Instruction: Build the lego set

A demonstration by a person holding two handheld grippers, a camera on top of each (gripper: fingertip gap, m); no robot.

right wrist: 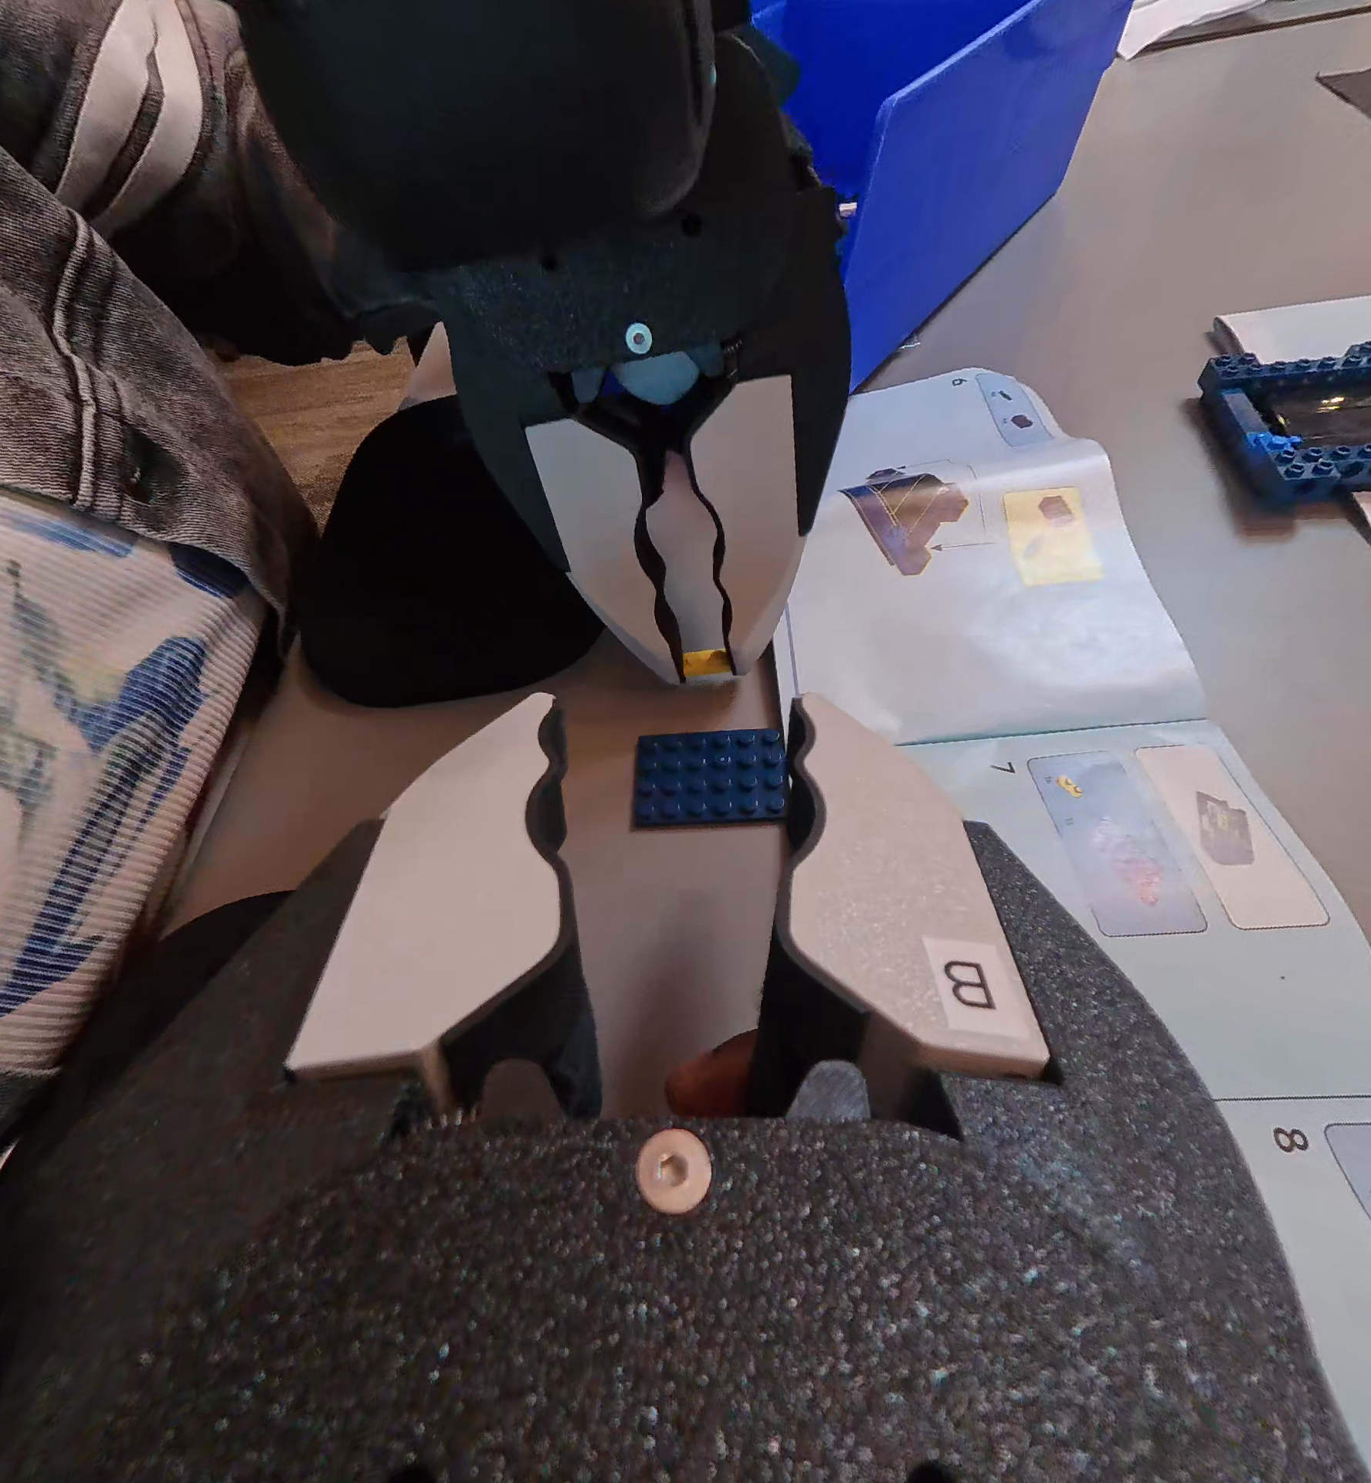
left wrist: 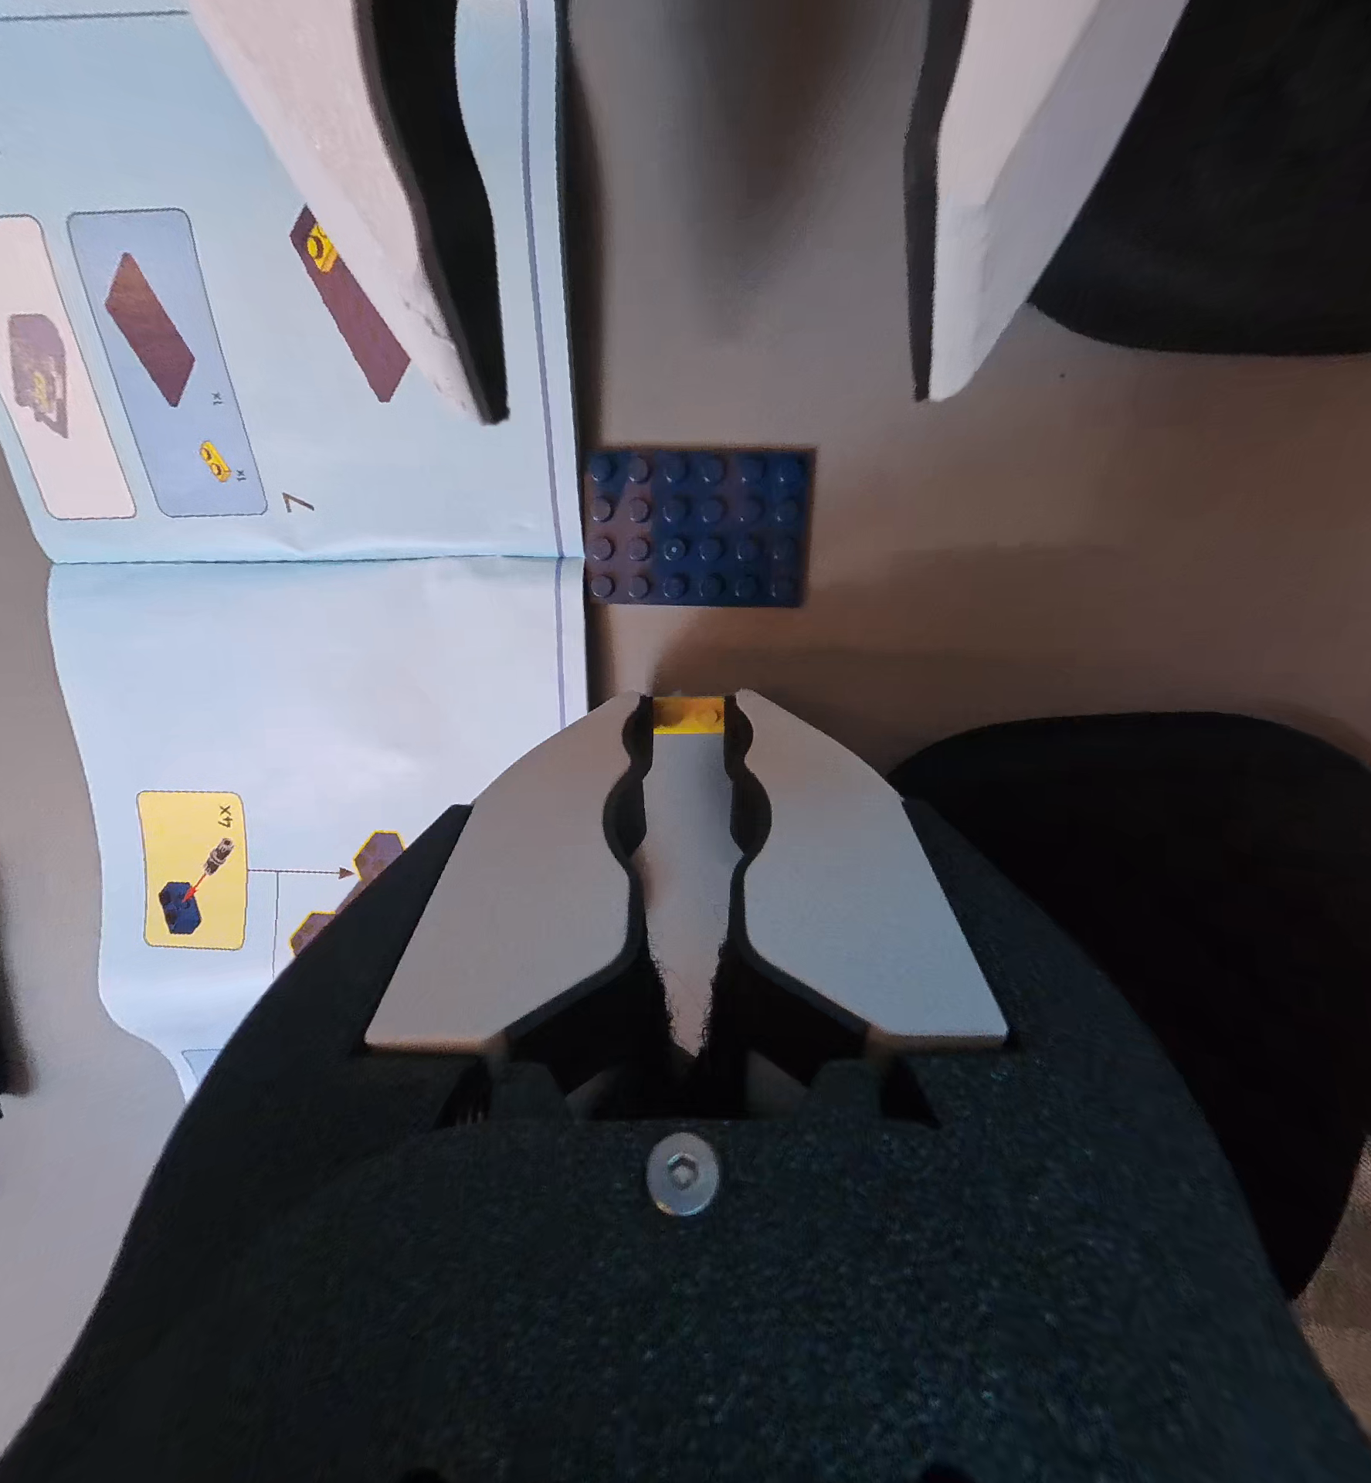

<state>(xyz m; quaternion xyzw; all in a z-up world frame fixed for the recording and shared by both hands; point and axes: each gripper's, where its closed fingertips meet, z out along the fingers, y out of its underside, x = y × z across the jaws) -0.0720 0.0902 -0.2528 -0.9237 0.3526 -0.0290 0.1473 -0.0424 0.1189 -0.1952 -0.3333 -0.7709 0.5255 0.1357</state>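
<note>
Your left gripper [left wrist: 688,706] is pinching a small yellow brick [left wrist: 688,714], mostly hidden between its pads, while your right gripper [right wrist: 670,770] is standing open over the blue plate [right wrist: 710,777] lying beside the booklet [right wrist: 1067,722].

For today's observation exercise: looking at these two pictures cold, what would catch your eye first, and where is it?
A small yellow brick pinched at the tips of the left gripper stands out. Just ahead, a dark blue studded plate lies flat on the table beside an open instruction booklet, with the right gripper held open over it.
</note>
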